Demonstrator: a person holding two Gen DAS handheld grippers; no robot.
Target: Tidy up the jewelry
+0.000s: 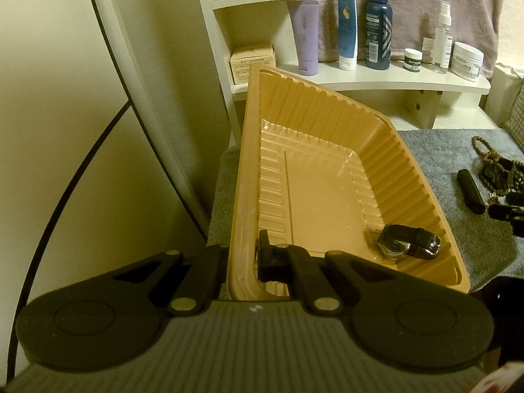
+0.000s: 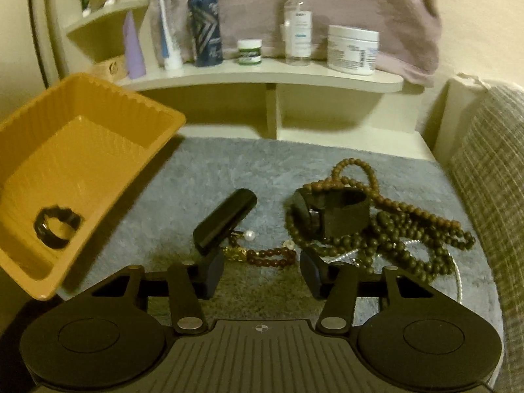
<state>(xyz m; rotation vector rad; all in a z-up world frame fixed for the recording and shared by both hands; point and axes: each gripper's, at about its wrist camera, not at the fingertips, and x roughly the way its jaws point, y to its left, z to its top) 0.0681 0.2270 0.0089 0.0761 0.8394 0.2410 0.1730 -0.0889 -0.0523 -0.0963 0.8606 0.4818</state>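
Note:
My left gripper [image 1: 242,258] is shut on the near rim of an orange ribbed plastic tray [image 1: 249,150], one finger outside the wall and one inside; the tray is tilted. A black wristwatch [image 1: 406,240] lies in its low corner, and the watch [image 2: 57,226] also shows in the right wrist view. My right gripper [image 2: 260,270] hangs open over the grey mat [image 2: 203,177]. A dark red bead bracelet [image 2: 268,257] lies just beyond its fingertips, untouched. A black tube [image 2: 224,221], a pearl [image 2: 250,235], a black band [image 2: 330,213] and brown bead strands [image 2: 393,229] lie ahead.
A white shelf [image 2: 262,75] behind the mat carries bottles, tubes and jars, with a mauve towel [image 2: 360,6] hanging behind them. A round mirror frame [image 1: 108,65] stands at the left. A checked cushion [image 2: 491,170] borders the mat on the right. A silver chain [image 2: 457,271] lies under the beads.

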